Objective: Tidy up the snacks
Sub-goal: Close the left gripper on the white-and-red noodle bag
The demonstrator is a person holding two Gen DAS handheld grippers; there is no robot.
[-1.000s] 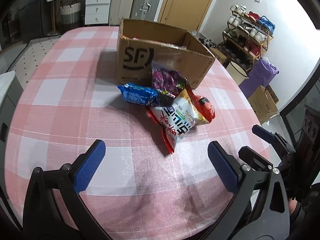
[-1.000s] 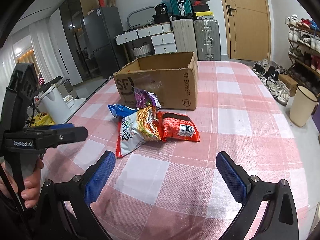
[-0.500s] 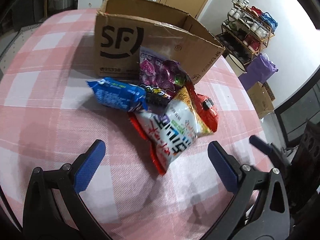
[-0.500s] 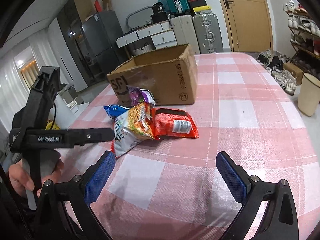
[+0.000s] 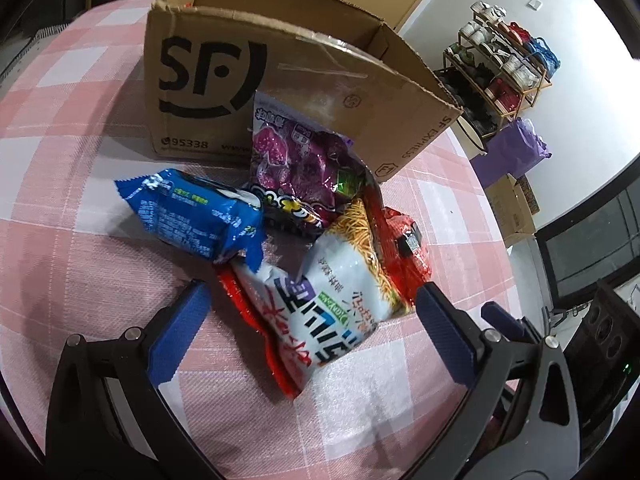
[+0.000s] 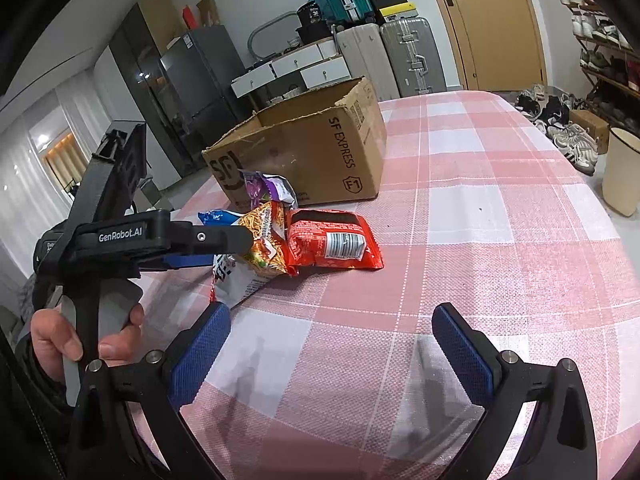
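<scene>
Several snack bags lie in a pile in front of an open SF cardboard box [image 5: 280, 76] on the pink checked table [image 5: 80, 280]. A blue bag [image 5: 192, 212], a purple bag [image 5: 300, 168], a white and orange noodle bag [image 5: 324, 300] and a red bag [image 5: 404, 248] overlap. My left gripper [image 5: 312, 332] is open, its fingers on either side of the noodle bag's near end. My right gripper [image 6: 332, 344] is open and empty over bare table, nearer than the red bag [image 6: 332, 244]. The box [image 6: 312, 148] stands behind the pile.
The left gripper's body and the hand holding it [image 6: 92, 292] fill the left of the right wrist view. Suitcases [image 6: 404, 56], drawers and a fridge stand beyond the table. A shoe rack [image 5: 508, 68] and a bin [image 6: 620, 172] are off its right side.
My left gripper has moved forward and down to the snack pile, and its open fingers now straddle the noodle bag. My right gripper has stayed open and shifted only a little.
</scene>
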